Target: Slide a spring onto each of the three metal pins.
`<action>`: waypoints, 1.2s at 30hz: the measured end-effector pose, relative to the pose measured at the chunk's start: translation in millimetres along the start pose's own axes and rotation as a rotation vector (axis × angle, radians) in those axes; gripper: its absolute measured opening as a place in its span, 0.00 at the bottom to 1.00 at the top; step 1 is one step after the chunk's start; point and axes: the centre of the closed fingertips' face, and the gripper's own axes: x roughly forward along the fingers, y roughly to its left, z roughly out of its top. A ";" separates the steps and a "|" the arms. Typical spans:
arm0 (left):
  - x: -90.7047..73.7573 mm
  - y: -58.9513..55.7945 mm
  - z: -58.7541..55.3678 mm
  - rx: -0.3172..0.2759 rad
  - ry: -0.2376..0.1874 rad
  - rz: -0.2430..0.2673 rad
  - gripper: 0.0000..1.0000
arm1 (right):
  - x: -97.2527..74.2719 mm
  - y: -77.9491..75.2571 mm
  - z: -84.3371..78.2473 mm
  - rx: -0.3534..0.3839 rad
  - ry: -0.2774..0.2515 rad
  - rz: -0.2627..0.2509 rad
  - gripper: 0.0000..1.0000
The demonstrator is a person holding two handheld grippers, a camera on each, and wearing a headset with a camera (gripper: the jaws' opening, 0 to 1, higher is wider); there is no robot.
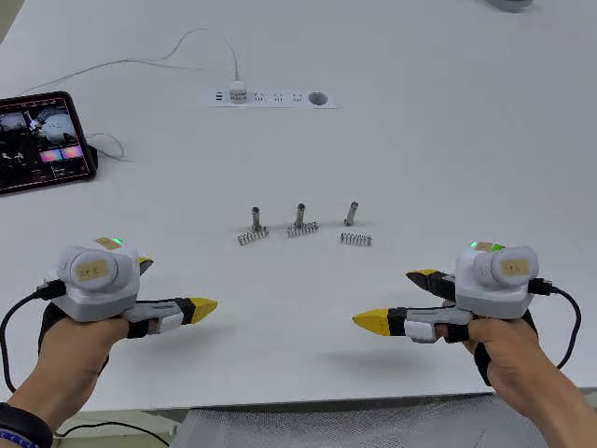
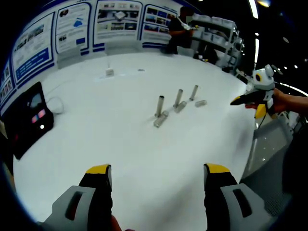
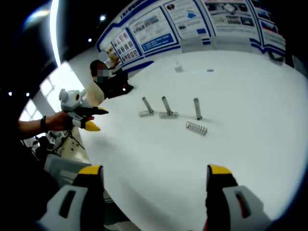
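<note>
Metal pins (image 1: 300, 215) stand bare on the white table (image 1: 448, 140), springs (image 1: 355, 240) lying beside them (three each). Left gripper (image 1: 177, 285) and right gripper (image 1: 387, 297) are both spread wide, empty.

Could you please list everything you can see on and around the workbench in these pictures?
white table: one, white, under everything.
short grey metal pins: three, grey, upright in a row mid-table.
small coiled metal springs: three, silver, lying near the pins' bases.
white power strip: one, white, far side, plug in it.
thin white cable: one, white, from the plug toward the tablet.
black tablet: one, screen lit, left edge.
blue-and-white posters: several, on the wall behind.
left gripper: one, yellow-tipped, near left, open, hand-held.
right gripper: one, yellow-tipped, near right, open, hand-held.
</note>
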 end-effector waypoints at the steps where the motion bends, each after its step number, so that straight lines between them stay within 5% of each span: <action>1: 0.0 0.0 0.6 0.003 0.001 -0.001 0.80 | 0.1 0.4 -0.6 0.000 0.001 0.001 0.90; 36: 30.8 -16.6 28.6 0.177 0.057 -0.086 0.77 | -6.6 -0.4 -4.0 -0.025 0.001 -0.009 0.89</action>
